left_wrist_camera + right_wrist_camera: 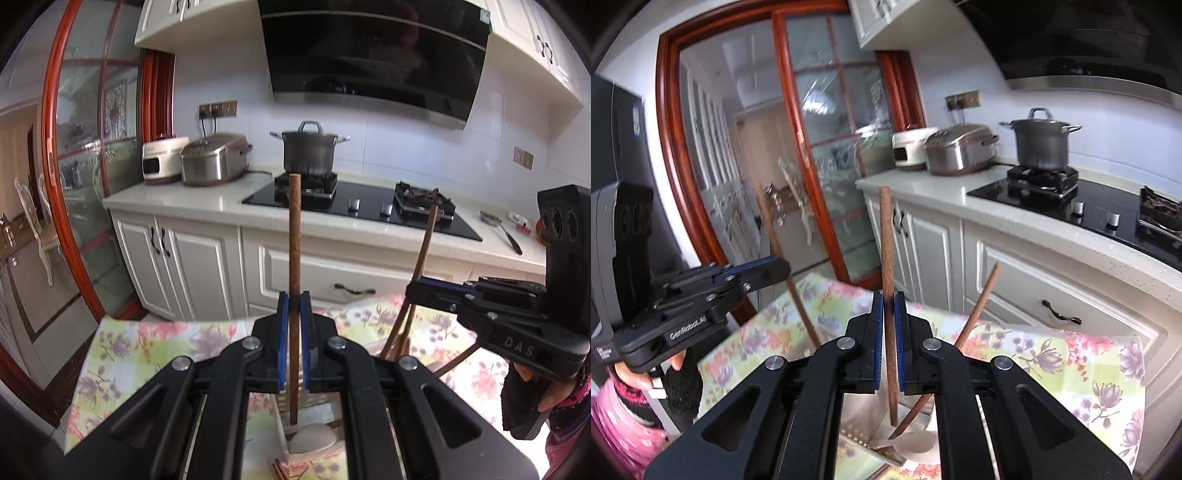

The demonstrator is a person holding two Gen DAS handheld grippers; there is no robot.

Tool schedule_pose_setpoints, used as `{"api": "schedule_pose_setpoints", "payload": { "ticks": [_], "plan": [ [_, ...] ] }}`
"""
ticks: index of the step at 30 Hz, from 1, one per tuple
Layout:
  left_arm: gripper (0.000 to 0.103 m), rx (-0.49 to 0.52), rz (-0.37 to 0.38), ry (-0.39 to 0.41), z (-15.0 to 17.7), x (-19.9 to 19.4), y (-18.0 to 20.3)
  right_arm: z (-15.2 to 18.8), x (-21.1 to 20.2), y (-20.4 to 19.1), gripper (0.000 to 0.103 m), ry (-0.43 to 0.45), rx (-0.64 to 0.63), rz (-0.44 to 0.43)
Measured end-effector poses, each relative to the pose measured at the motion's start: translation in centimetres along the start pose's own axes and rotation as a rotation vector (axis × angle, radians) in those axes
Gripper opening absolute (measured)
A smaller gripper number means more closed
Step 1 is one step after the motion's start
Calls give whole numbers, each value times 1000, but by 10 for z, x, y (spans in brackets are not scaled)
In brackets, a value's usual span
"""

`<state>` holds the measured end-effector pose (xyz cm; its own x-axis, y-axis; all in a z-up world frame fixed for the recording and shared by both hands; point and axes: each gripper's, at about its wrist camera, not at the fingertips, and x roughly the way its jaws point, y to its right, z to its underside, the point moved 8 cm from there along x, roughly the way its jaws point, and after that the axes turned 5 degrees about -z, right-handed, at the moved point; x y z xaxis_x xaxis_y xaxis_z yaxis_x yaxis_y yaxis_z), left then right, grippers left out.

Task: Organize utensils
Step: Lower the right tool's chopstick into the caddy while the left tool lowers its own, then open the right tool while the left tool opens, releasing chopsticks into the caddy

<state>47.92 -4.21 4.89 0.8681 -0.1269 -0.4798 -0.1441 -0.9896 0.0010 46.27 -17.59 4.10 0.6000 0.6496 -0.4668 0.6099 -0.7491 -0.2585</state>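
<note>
My left gripper (pixel 294 297) is shut on a brown wooden chopstick (pixel 294 236) that stands upright between its blue pads. Its lower end hangs over a utensil holder (pixel 284 424) with a white spoon (pixel 312 437) in it. My right gripper (pixel 889 295) is shut on another upright chopstick (pixel 886 240), above a metal holder (pixel 857 435) with a white spoon (pixel 919 446). A further chopstick (pixel 979 306) leans in that holder. Each view shows the other gripper from the side: the right gripper (pixel 412 290) and the left gripper (pixel 783 267), both with a stick.
A floral tablecloth (pixel 147 350) covers the table. Behind it runs a white counter (pixel 177 194) with two rice cookers (pixel 214 158), a gas hob with a lidded pot (pixel 310 147) and a knife (pixel 506 230). A red-framed glass door (pixel 820 155) stands at the left.
</note>
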Motion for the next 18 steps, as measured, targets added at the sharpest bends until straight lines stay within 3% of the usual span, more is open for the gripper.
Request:
{"api": "schedule_pose_setpoints", "payload": {
  "ticks": [4,13,18],
  "plan": [
    [12,-3,-4,-10,10,4,-4,7,5,2,16,-10,29,-2],
    [42,-20,-61,49,13,-35,-26,5,-32,6,30,44,50,28],
    [72,-30,-109,86,32,-72,-35,14,-68,-3,31,85,54,37]
  ]
}}
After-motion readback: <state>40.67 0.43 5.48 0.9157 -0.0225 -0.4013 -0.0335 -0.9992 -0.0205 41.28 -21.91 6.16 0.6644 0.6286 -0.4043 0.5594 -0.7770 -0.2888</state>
